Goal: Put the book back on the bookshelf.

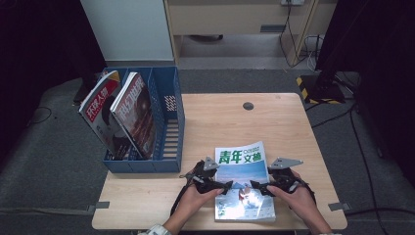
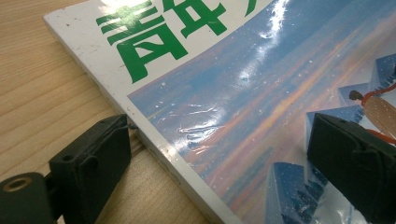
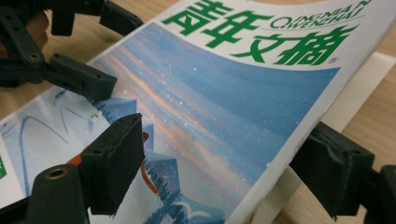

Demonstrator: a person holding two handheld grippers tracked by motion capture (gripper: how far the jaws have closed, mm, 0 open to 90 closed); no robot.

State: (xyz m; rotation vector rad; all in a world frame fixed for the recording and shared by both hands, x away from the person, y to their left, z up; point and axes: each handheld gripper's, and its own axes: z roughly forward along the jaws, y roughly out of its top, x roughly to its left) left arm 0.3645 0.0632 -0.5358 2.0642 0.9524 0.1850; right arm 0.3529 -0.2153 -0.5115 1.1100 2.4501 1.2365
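A magazine (image 1: 243,178) with green lettering and a blue sky scene on its cover lies flat near the front edge of the wooden tabletop (image 1: 274,122), held between two hand-held tongs. The left tongs (image 1: 221,187) straddle its left edge with the jaws apart, one on the wood beside the spine, the other over the cover. The right tongs (image 1: 258,188) are also spread, one jaw above the cover and the other under the right edge, where the cover curls up off the pages below. A person's left hand (image 1: 193,199) and right hand (image 1: 298,198) grip the tools from the near side. At the tabletop's left rear stands a blue file rack (image 1: 169,122); two magazines (image 1: 120,115) lean in its compartments, well apart from the one in hand.
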